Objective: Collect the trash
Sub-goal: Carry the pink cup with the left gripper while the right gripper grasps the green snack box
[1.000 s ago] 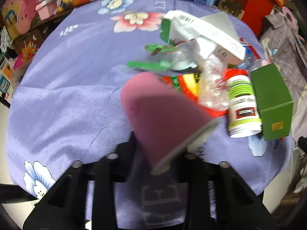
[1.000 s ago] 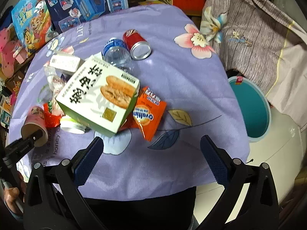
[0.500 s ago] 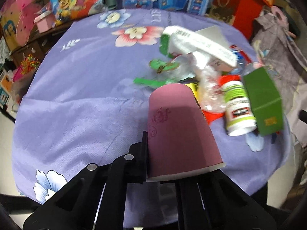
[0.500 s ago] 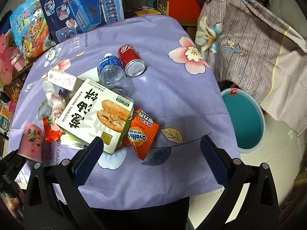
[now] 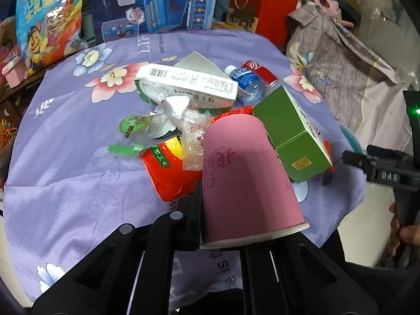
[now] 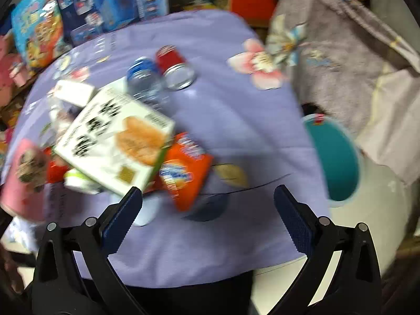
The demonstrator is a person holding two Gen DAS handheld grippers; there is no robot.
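While the pink paper cup (image 5: 236, 181) hid one finger of the left gripper (image 5: 223, 210) clamping its wall above the littered table (image 5: 78, 157), the blurred right gripper (image 6: 207, 215) gaped empty

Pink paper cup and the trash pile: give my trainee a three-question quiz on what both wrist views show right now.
1. True or false: the left gripper is shut on the pink paper cup.
2. Which lies nearest the red can? A) blue-capped bottle B) orange packet C) teal bin
3. Fill in: the right gripper stands ____ and holds nothing.

Key: 1 true; 2 A; 3 open.
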